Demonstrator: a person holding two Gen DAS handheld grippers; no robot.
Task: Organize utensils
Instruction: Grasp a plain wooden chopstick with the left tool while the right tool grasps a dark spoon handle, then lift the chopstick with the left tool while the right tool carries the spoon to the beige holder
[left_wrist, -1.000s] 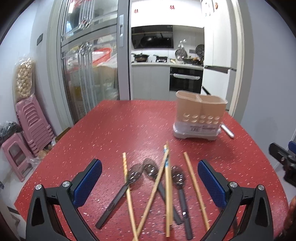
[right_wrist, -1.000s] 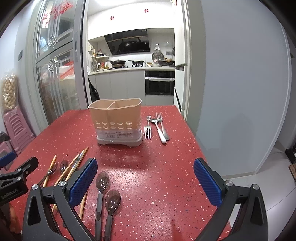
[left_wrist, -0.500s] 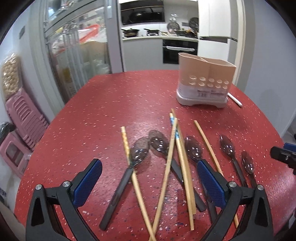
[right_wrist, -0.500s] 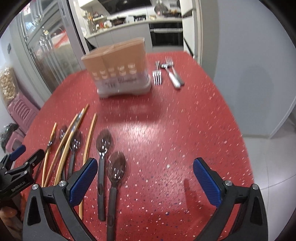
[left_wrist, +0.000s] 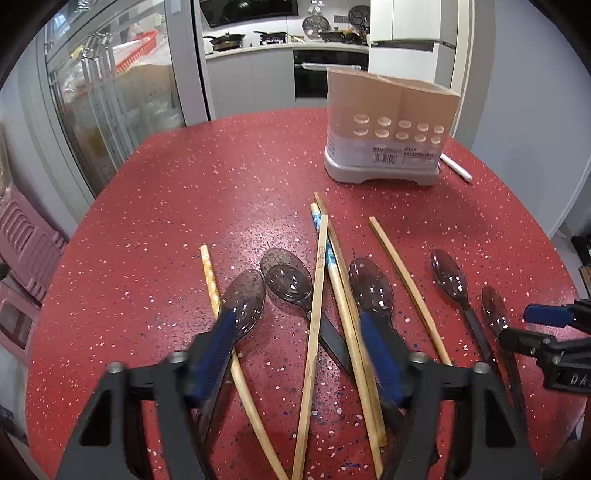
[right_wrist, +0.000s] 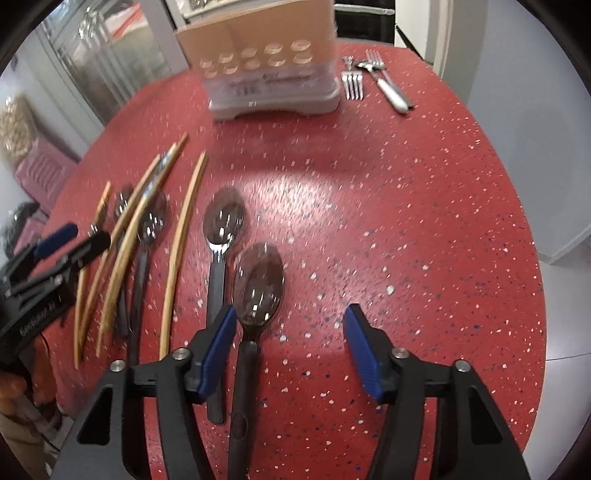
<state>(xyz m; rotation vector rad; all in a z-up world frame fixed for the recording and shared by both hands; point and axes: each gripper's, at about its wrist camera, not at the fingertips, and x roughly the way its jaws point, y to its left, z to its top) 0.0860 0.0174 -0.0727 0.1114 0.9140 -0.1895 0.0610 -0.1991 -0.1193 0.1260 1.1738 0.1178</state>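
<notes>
Several wooden chopsticks (left_wrist: 317, 306) and dark translucent spoons (left_wrist: 288, 275) lie scattered on the red speckled table (left_wrist: 221, 192). A beige two-compartment utensil holder (left_wrist: 388, 129) stands at the far side; it also shows in the right wrist view (right_wrist: 269, 62). My left gripper (left_wrist: 299, 354) is open, low over the crossed chopsticks and spoons. My right gripper (right_wrist: 288, 347) is open, low over the table, with the nearest spoon (right_wrist: 258, 288) between its fingers near the left pad (right_wrist: 218, 347). A second spoon (right_wrist: 221, 229) lies beside it.
Forks and a white-handled utensil (right_wrist: 373, 79) lie right of the holder. The table's right edge drops to a pale floor (right_wrist: 561, 302). Pink stools (left_wrist: 22, 251) stand left of the table. A kitchen lies behind the glass doors.
Both grippers have tilted down and dropped closer to the table, and both have narrowed their opening. The right gripper has moved over the nearest spoon.
</notes>
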